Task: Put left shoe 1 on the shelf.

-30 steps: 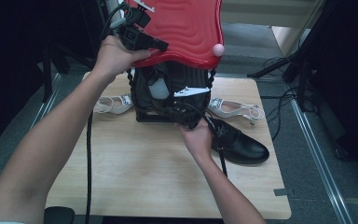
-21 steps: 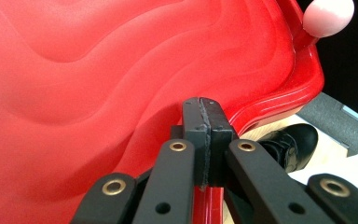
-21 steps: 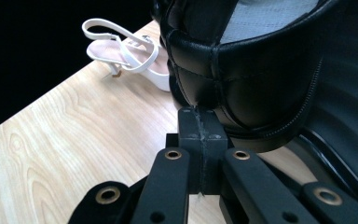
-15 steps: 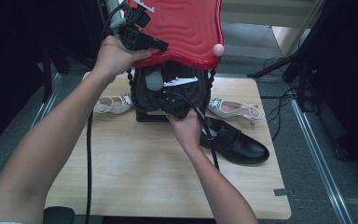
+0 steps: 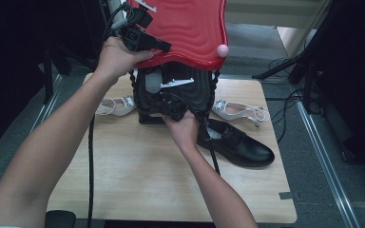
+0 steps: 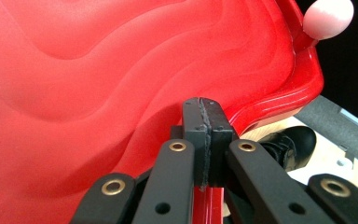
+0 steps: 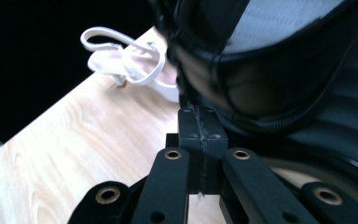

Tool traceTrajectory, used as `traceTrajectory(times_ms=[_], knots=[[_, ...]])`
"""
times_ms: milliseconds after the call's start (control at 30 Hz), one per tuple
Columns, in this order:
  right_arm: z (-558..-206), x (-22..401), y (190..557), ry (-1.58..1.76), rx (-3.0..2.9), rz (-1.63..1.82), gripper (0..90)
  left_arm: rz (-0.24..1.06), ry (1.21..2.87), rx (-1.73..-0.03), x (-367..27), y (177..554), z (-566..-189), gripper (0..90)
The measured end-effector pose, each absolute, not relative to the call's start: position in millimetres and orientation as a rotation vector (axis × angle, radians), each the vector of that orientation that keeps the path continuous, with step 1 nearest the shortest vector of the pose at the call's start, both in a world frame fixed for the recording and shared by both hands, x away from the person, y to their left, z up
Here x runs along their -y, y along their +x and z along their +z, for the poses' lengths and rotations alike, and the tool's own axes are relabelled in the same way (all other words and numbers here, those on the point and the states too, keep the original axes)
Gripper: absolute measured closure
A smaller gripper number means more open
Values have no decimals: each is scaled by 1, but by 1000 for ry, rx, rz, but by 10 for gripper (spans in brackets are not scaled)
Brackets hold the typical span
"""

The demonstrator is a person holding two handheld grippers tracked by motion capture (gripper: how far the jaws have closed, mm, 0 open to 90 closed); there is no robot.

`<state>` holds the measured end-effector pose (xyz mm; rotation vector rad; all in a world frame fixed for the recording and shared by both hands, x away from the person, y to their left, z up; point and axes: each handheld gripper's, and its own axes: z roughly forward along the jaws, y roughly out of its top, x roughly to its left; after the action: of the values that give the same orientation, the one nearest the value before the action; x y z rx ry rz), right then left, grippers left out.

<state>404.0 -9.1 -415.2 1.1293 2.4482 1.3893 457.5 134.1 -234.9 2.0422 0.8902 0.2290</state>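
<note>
The red lid (image 5: 190, 33), pinched by the left claw (image 6: 204, 126), bears no readable writing.

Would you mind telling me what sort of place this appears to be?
Probably a lab or recording room: a small wooden table on grey floor, loose cables trailing beside it, and dark stands around it.

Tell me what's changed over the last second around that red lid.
The right gripper has slid left, from beside the black shoe to the front of the black box. The left gripper stayed clamped on the red lid's rim, lid raised. Shoes and sandals haven't moved.
</note>
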Motion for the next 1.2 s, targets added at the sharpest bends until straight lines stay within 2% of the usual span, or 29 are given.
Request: traceTrajectory(times_ms=[233, 333, 400, 433, 467, 533, 767, 1200], knots=[[-421, 26, 384, 1101, -2489, 1399, 900, 222, 2047, -851, -133, 451, -226, 844], [-421, 34, 376, 1092, -2510, 1413, 900, 226, 2050, -853, -134, 444, -222, 765], [-421, 41, 373, 1103, -2514, 1428, 900, 220, 2036, -834, -136, 437, -220, 747], [-421, 45, 370, 1102, -2518, 1443, 892, 211, 2026, -823, -138, 434, -220, 729], [-422, 52, 367, 1088, -2527, 1437, 837, 214, 2028, -813, -139, 430, -220, 721], [-422, 54, 365, 1089, -2528, 1429, 828, 207, 2038, -801, -142, 426, -222, 710], [-423, 74, 352, 1054, -2560, 1392, 794, 188, 2073, -763, -148, 404, -238, 629], [-430, 117, 339, 1067, -2590, 1431, 742, 120, 2065, -752, -165, 376, -286, 572]])
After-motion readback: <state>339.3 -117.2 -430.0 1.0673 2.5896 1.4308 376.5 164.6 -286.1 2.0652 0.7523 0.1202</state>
